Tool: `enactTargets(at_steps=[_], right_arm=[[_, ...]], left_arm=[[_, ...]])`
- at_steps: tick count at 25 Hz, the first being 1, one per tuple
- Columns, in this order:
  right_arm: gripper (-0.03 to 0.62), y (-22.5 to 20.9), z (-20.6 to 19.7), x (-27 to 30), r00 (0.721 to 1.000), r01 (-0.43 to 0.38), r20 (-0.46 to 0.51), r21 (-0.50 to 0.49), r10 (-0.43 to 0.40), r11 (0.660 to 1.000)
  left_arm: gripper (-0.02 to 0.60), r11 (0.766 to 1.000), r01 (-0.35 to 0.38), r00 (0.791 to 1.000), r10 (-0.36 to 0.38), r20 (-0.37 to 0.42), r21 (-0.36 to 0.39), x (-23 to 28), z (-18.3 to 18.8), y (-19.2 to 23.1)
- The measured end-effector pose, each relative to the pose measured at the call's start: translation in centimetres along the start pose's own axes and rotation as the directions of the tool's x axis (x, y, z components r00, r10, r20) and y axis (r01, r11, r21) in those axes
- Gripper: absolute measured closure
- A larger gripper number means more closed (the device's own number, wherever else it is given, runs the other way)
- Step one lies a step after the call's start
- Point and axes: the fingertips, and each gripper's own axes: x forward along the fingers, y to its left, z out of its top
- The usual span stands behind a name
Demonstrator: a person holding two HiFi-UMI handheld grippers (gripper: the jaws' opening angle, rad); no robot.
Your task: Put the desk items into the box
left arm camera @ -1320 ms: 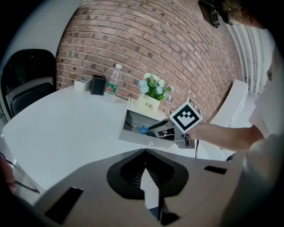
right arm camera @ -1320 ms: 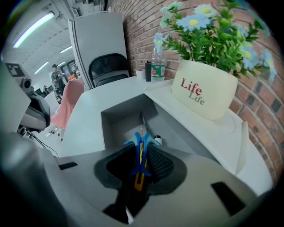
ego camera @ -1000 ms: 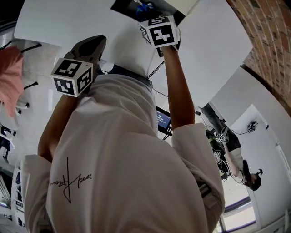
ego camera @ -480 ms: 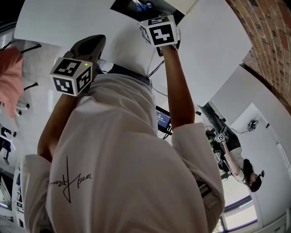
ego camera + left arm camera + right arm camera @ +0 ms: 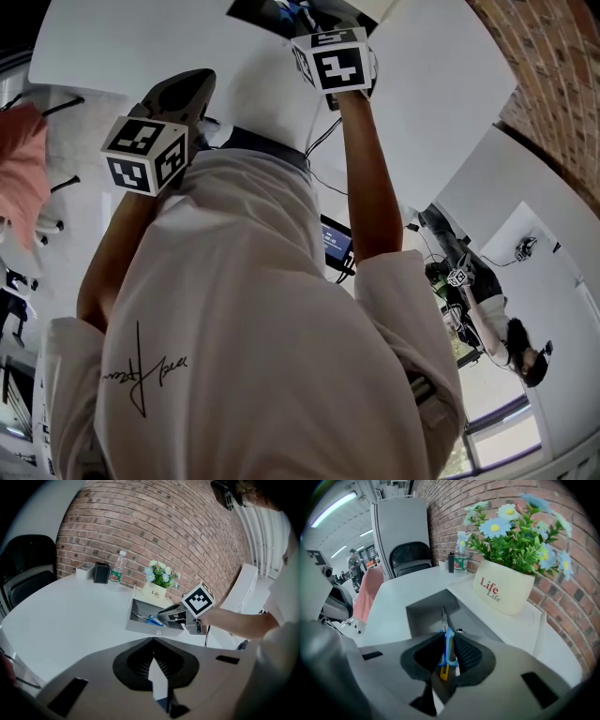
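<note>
A grey open box [image 5: 422, 612] stands on the round white table [image 5: 70, 616] by the brick wall. My right gripper [image 5: 449, 641] hangs over the box, shut on the blue handle of a pair of scissors [image 5: 449, 652] whose blades point down into the box. Something yellow [image 5: 443, 671] shows just beneath the handle. From the left gripper view, the right gripper [image 5: 163, 615] reaches over the box [image 5: 145, 624] with the scissors [image 5: 152, 619] at its tips. My left gripper [image 5: 152, 641] is held back over the table, jaws together and empty. In the head view its marker cube [image 5: 145, 155] is at the left.
A cream flower pot [image 5: 504, 587] with daisies stands on the box's raised lid behind it. A water bottle [image 5: 116, 572], a black holder [image 5: 101, 573] and a white cup [image 5: 85, 569] line the wall. A black chair [image 5: 23, 576] is at the left. Another person [image 5: 492, 323] stands behind.
In the head view my right gripper's cube has shifted slightly up and farther away. The left gripper has hardly moved.
</note>
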Motion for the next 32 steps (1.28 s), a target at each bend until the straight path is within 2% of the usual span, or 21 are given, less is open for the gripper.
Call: enactTargets(at_steps=[8,32], right_arm=[[0.542,0.1,0.3,-1.6,0.999,0.043,0.032,0.032,-0.044,0.999],[0.560,2.6,-2.5,-6.5,0.987,0.139,0.059,0.127,-0.147,0.982]], left_arm=[[0.575,0.999,0.029,1.000,-0.029,0.004,0.027,-0.6,0.2,-0.5],[0.575,0.985,0.131,0.991,-0.131,-0.005,0.111,-2.6,-0.8,-2.3]])
